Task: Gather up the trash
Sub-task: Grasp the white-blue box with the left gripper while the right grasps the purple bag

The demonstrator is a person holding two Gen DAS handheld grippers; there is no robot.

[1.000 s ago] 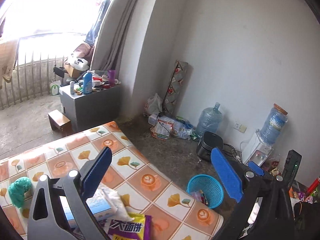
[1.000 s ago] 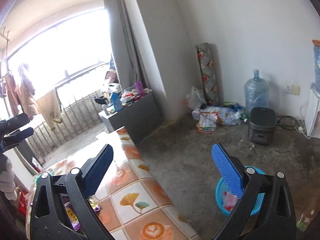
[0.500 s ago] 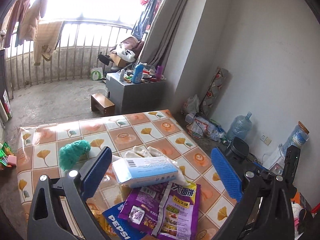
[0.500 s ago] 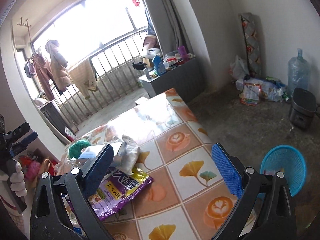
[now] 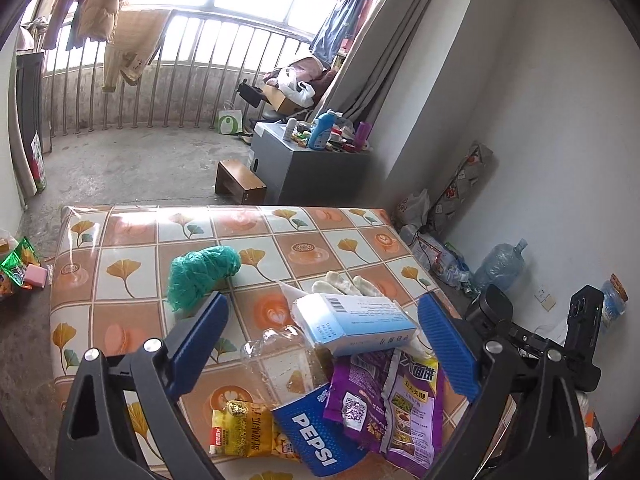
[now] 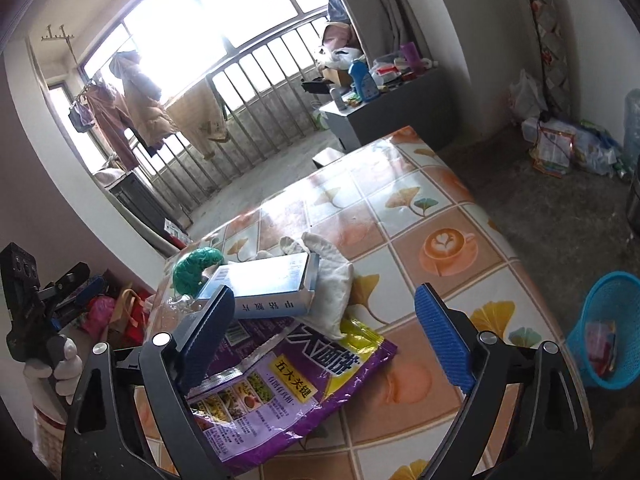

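Note:
A heap of trash lies on the tile-patterned table [image 5: 120,240]. In it are a blue and white box [image 5: 354,322], a purple snack bag [image 5: 396,400], a blue Pepsi wrapper [image 5: 316,436], a yellow packet [image 5: 244,434], clear plastic [image 5: 280,348], a white glove [image 5: 352,282] and a green crumpled wad [image 5: 202,270]. My left gripper [image 5: 323,300] hovers open over the heap. My right gripper [image 6: 325,293] hangs above the purple bag [image 6: 280,384] and the box [image 6: 268,284]. Its jaws are closing and press on nothing. A blue basket [image 6: 612,328] stands on the floor, right of the table.
A grey cabinet [image 5: 308,164] crowded with bottles and a wooden stool [image 5: 240,186] stand beyond the table's far edge. Water jugs [image 5: 500,268] and a black cooker [image 5: 490,308] sit by the right wall. Snack packets [image 5: 18,268] lie on the floor at left. A gloved hand [image 6: 52,360] shows far left.
Both views have swung from the wall and floor down onto the table, bringing the trash heap between the fingers. The right jaws stand slightly narrower.

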